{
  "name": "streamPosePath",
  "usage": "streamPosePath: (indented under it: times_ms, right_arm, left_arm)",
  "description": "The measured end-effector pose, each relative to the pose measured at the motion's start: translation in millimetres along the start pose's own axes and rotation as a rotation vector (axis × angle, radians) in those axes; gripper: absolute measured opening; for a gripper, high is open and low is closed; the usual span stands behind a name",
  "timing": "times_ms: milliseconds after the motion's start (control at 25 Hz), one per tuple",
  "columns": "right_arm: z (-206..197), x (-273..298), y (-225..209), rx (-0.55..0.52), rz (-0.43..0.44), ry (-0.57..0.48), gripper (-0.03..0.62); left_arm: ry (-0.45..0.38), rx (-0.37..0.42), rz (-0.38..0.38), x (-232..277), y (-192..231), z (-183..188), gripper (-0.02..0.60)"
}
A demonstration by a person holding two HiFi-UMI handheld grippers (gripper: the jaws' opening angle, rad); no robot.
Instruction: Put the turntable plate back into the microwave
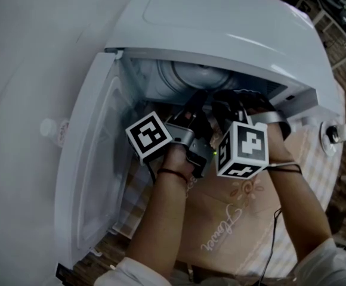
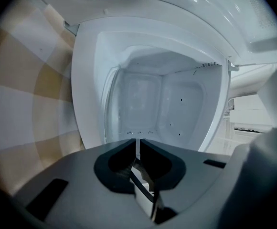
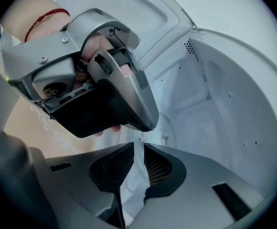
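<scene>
White microwave (image 1: 232, 16) seen from above, its door (image 1: 95, 159) swung open toward 9 o'clock. A person's two arms reach toward 12 o'clock, with both grippers inside the mouth of the cavity (image 3: 215, 109).

The task looks partly done. The turntable plate (image 3: 134, 175) is clear glass and hard to make out. It appears to be at the cavity opening, carried by its near rim and not yet set down. What seems left is to lower it flat, centre it on the floor of the cavity, let go, and draw both grippers out.

The left gripper (image 2: 137, 141) has its jaws almost together, pinching a thin pale edge that runs back between them; this looks like the plate's rim. The right gripper (image 3: 138, 146) has its jaws a little apart, and a pale translucent strip of the same glass fills the gap, so it appears clamped on the rim too.

In the right gripper view the rest of the plate spreads away from the jaws toward 12 and 1 o'clock as a faint curved outline. A small knob (image 3: 165, 138) shows at 1 o'clock just past the jaw tips, possibly the drive hub. The other gripper sits close at 10 o'clock, so the two grips lie near each other on the same side of the plate
</scene>
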State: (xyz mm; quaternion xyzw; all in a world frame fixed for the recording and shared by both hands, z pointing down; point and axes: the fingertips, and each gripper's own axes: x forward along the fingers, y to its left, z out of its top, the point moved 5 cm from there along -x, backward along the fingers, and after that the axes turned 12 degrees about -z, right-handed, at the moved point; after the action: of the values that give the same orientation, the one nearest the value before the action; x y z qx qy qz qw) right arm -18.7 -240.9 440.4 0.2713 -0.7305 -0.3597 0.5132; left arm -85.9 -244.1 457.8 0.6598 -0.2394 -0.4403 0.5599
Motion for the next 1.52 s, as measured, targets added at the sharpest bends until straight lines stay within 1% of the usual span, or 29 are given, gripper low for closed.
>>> streamPosePath:
  times_ms: [120, 280, 520, 760, 880, 1080, 1240, 1400, 1520]
  right_arm:
    - [0, -5, 1, 0.027, -0.054, -0.021, 0.084]
    - [0, -12, 3, 0.111, -0.096, -0.048, 0.084]
    - [-3, -21, 6, 0.2, -0.12, -0.045, 0.084]
    - [-1, -31, 5, 0.241, -0.131, -0.049, 0.084]
    - [-1, -40, 2, 0.288, -0.145, -0.057, 0.084]
    - [1, -58, -4, 0.43, -0.162, -0.092, 0.083]
    - [3, -74, -3, 0.551, -0.153, -0.13, 0.083]
    - [1, -88, 2, 0.711, -0.142, -0.177, 0.078]
    - [1, -96, 7, 0.779, -0.132, -0.224, 0.074]
  left_arm:
    - [0.009, 0.015, -0.007, 1, -5, -2, 0.021]
    - [0.024, 0.044, -0.008, -4, -10, -6, 0.02]
    - [0.026, 0.038, -0.015, -12, -15, -11, 0.02]
    - [0.028, 0.035, -0.015, -20, -20, -17, 0.021]
    - [0.031, 0.037, -0.023, -23, -26, -21, 0.02]
    - [0.056, 0.079, -0.045, -30, -40, -29, 0.02]
    - [0.081, 0.119, -0.054, -36, -52, -40, 0.021]
    - [0.11, 0.189, -0.05, -43, -61, -50, 0.02]
    - [0.12, 0.247, -0.046, -49, -66, -56, 0.015]
